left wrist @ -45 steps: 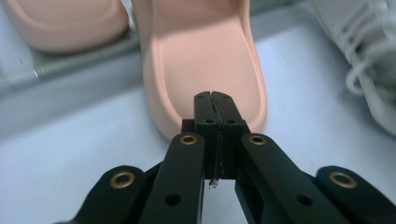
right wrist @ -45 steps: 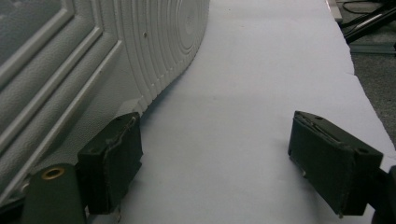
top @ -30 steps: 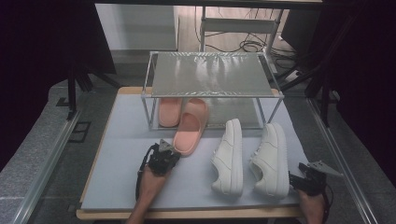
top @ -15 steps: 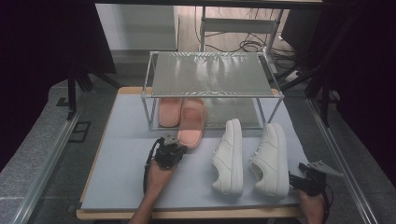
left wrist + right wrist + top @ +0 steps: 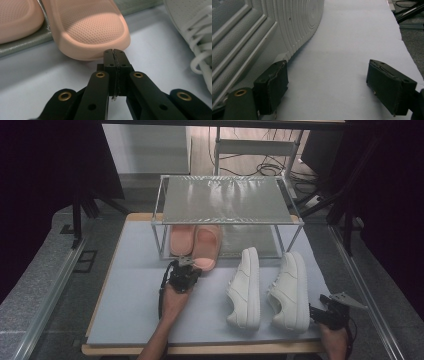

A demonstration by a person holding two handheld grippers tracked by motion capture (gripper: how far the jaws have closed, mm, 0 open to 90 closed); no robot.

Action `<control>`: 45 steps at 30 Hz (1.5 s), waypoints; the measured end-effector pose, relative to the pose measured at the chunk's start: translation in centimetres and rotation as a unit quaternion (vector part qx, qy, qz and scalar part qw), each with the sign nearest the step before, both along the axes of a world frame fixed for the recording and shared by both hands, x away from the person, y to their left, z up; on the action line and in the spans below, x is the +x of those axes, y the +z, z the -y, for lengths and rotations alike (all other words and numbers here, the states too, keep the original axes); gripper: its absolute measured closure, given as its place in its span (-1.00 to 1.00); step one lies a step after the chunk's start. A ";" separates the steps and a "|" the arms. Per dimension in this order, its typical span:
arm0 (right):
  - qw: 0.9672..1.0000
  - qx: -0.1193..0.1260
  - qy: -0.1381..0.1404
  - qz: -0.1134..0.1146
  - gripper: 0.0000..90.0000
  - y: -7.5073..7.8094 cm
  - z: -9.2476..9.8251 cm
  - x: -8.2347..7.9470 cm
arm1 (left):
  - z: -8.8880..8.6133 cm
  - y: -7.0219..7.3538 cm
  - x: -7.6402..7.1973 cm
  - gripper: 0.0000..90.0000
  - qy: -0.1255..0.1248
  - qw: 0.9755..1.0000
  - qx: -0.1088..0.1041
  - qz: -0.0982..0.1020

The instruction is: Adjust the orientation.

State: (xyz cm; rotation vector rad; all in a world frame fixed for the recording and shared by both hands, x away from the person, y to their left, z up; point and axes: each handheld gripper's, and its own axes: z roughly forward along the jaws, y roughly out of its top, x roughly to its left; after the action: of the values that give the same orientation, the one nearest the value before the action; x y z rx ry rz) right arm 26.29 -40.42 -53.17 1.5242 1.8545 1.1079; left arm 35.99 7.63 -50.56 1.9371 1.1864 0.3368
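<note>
Pink slipper (image 5: 90,32), heel overhanging the rack's front edge (image 5: 220,257), meets the pinched-together, empty left gripper (image 5: 113,53), apparently nudging it in; right gripper (image 5: 327,87) gapes idle.

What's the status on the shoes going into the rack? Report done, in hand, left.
Done: one pink slipper lies inside the rack.
In hand: the shut left gripper presses its tips against the second pink slipper, which is partly under the shelf.
Left: both white sneakers lie outside; the right gripper is open beside one.
</note>
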 end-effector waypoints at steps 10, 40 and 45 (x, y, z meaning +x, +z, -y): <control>1.000 0.001 0.000 0.000 -0.60 0.0 0.0 0.0 | 0.7 -0.1 1.8 0.98 0.008 1.000 0.004 -0.001; 1.000 0.006 0.002 0.001 -0.60 0.0 0.1 0.0 | 2.0 -0.7 7.1 0.99 0.035 0.999 0.033 -0.011; 1.000 0.005 0.002 0.001 -0.60 0.0 0.1 0.0 | 2.1 -0.7 7.2 0.99 0.034 0.999 0.037 -0.010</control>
State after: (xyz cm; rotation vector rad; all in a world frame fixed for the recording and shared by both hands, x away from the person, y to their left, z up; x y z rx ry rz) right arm 26.28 -40.55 -53.20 1.5255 1.8525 1.1226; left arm 43.19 5.51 -51.30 1.9711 1.2721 0.4033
